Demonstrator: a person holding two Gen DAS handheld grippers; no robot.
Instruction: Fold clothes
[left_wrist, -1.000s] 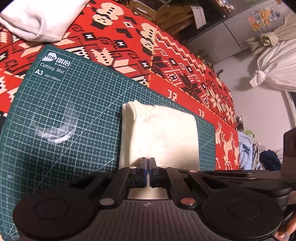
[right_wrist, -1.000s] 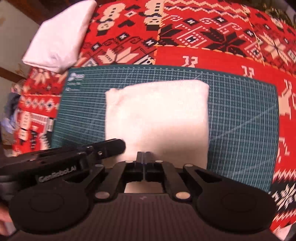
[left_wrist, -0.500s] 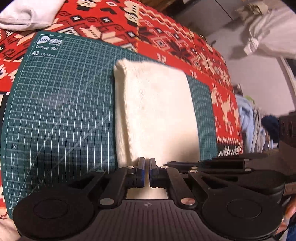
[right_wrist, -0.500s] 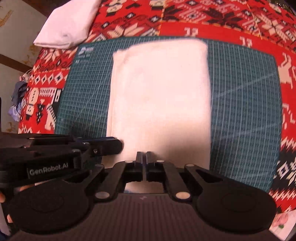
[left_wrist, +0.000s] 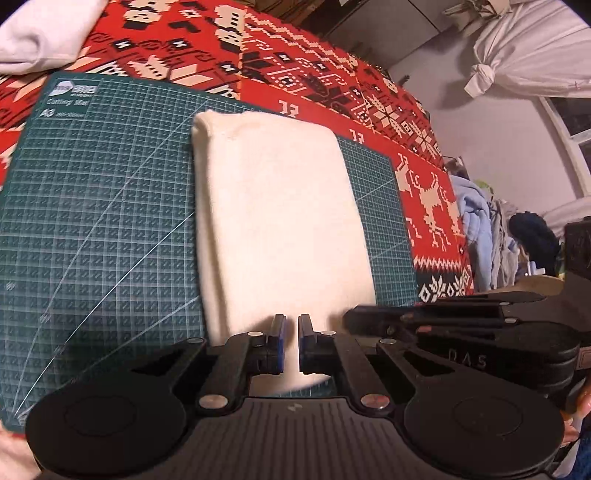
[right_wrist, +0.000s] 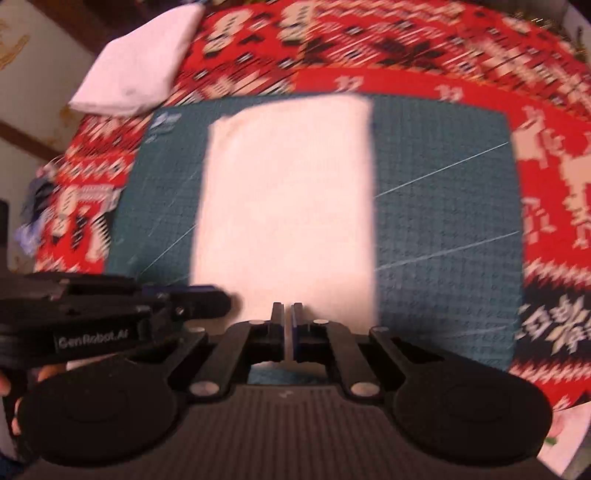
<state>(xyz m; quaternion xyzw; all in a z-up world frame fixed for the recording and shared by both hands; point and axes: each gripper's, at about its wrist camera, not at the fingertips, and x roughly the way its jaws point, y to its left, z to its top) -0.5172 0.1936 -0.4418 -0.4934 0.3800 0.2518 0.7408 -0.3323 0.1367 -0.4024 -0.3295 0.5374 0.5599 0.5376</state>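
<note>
The left tool (left_wrist: 290, 341) shows a narrow gap between its jaws, while the right tool (right_wrist: 287, 334) is nearly closed.

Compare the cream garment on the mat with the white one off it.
The cream garment lies centred on the green cutting mat; the white garment sits on the red patterned blanket beyond the mat's corner. Cream is warmer-toned, the other plain white. Both are folded rectangles.

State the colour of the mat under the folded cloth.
Dark green mat with a pale grid; clearest in the left wrist view.
</note>
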